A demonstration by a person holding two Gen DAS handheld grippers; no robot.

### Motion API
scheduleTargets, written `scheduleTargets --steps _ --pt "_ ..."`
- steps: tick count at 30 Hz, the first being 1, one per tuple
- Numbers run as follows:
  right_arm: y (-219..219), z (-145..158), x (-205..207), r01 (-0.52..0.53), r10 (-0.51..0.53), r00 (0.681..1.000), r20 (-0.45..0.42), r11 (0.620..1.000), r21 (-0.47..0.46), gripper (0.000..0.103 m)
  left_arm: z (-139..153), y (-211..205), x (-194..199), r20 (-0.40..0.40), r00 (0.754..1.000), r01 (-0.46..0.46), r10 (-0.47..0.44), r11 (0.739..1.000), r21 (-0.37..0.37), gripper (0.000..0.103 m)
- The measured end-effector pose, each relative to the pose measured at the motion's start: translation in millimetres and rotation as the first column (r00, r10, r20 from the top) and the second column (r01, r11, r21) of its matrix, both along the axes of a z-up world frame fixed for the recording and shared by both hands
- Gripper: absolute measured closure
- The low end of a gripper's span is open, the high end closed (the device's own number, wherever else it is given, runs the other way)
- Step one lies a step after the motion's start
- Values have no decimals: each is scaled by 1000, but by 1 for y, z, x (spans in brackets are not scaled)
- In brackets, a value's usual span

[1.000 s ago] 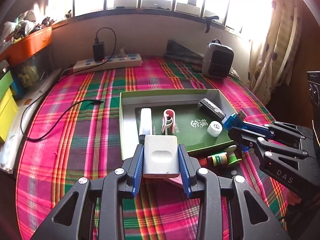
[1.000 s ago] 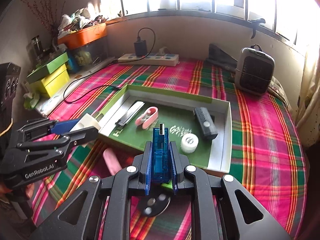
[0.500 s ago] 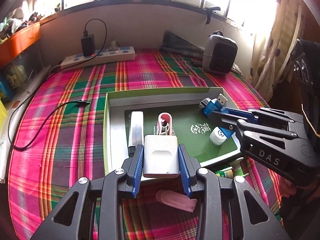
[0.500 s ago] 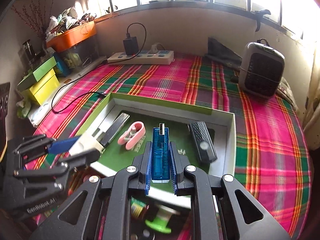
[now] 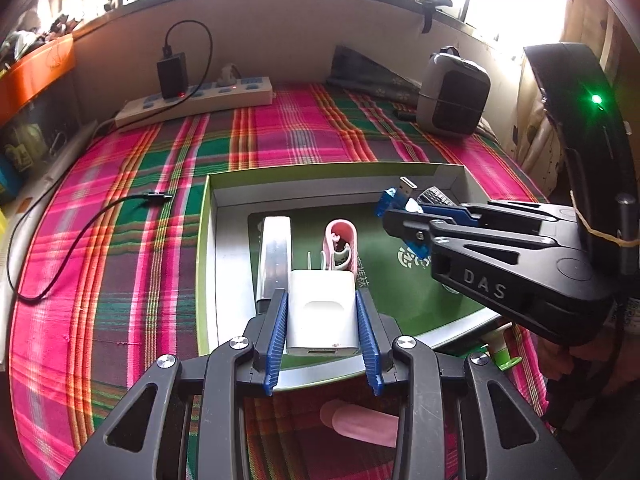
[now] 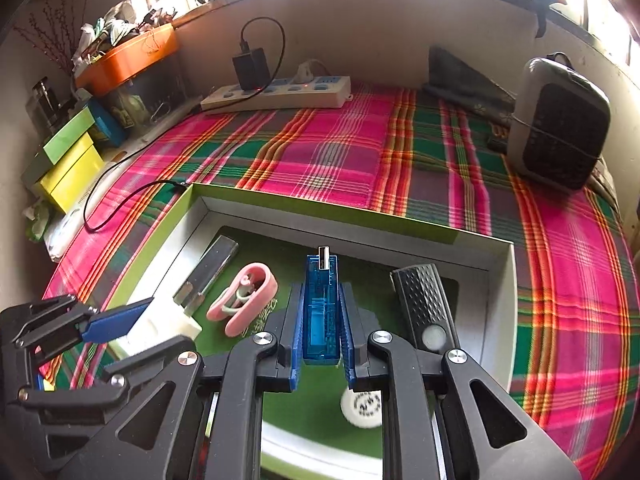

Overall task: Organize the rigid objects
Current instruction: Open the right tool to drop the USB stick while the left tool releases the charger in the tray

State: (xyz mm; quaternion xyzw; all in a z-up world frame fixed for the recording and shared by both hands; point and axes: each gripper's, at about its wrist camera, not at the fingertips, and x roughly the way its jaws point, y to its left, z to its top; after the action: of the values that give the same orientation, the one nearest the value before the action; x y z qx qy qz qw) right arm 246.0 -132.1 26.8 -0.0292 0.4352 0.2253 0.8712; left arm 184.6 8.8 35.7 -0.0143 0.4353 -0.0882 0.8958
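Two-handed placement into the tray [image 5: 208, 240], seen from both wrist cameras. The left gripper [image 5: 322, 324] is closed on a white charger block [image 5: 322, 316], which is held between the blue finger pads over the near left part of the tray, with its prongs pointing forward towards the pink clip [image 5: 340, 240]. The right gripper [image 6: 323, 332] is closed on a translucent blue USB stick [image 6: 321, 304], with the metal plug pointing forward; it is carried above the green tray floor, between the pink clip and the black remote [image 6: 424, 300].

Already lying in the tray are a silver bar [image 5: 274, 256] at the left, the pink clip beside it, the black remote at the right and a white round cap [image 6: 362, 408] under the right gripper. Outside the near rim, a pink cylindrical piece [image 5: 362, 426] and a green-and-white item [image 5: 502, 352] are left on the plaid cloth [image 5: 132, 240].

The step in hand is judged to be the carry-and-place stage for both held items; neither appears to have been set down yet. For the next move, each item would have to be lowered onto a free patch of the green floor, clear of the clip and the cap, before the fingers are opened. The two pieces on the cloth would then remain to be collected.
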Motion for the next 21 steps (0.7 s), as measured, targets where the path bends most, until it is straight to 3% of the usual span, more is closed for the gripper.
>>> scheduleTargets --steps 21 --pt "22 -14 19 -40 39 999 -22 998 -53 86 -7 3 8 -18 1000 -3 3 1000 -3 70"
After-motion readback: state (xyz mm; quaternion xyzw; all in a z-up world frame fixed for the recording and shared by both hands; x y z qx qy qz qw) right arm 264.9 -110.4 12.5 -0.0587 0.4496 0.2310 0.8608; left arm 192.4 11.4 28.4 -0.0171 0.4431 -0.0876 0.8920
